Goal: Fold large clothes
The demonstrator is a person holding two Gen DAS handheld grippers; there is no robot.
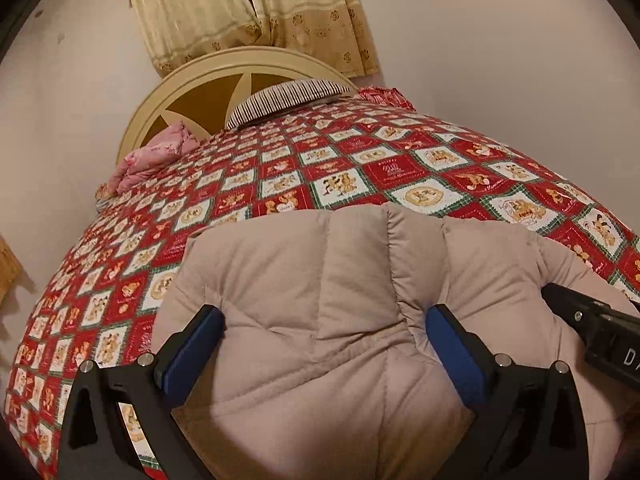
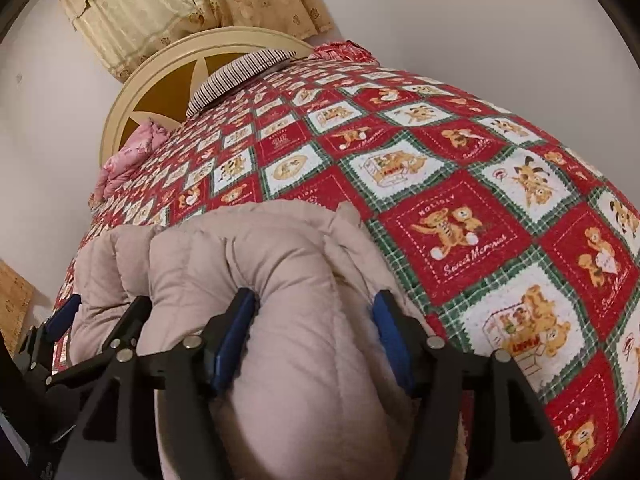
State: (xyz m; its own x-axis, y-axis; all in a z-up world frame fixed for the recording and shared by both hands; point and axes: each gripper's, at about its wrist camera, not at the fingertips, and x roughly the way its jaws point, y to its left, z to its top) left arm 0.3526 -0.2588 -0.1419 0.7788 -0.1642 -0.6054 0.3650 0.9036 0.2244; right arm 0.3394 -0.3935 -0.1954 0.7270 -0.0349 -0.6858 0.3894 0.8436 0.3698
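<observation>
Lying bunched on bedspread point(image 1: 280, 168): puffy beige quilted jacket point(image 1: 320, 300); both jaws spread, pressing it.

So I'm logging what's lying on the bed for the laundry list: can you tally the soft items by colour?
Beige puffer jacket: 1
Striped pillow: 1
Pink bundle of bedding: 1
Red patterned cloth by the headboard: 1
Red teddy-bear patchwork bedspread: 1
Total: 5

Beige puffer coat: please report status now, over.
Left gripper and right gripper both open, straddling beige puffer coat. Coat bunched on patchwork bedspread. Nothing in the way.
</observation>
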